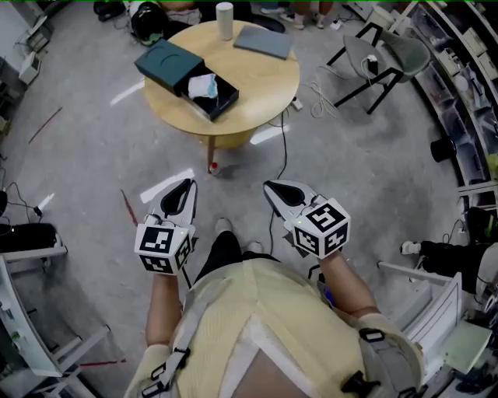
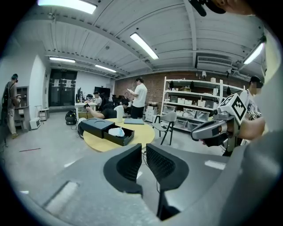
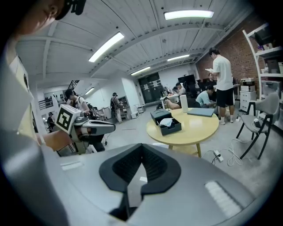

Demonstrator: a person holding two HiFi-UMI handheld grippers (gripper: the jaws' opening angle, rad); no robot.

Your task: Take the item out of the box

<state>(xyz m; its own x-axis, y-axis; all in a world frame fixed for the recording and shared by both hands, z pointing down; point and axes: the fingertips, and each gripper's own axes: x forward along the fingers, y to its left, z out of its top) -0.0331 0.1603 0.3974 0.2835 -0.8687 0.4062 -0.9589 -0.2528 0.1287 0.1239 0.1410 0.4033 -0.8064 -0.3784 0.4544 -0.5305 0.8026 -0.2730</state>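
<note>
A dark box lies on the round yellow table, its drawer slid out toward me. In the drawer rests a white and light-blue item. Both grippers hang low in front of me, well short of the table. My left gripper has its jaws a narrow gap apart, with nothing between them. My right gripper is shut and empty, its tips touching. Both gripper views show the box far ahead.
On the table stand a white cylinder and a flat grey pad. A grey chair and loose cables lie right of the table. Shelving lines the right side, and several people stand or sit beyond the table.
</note>
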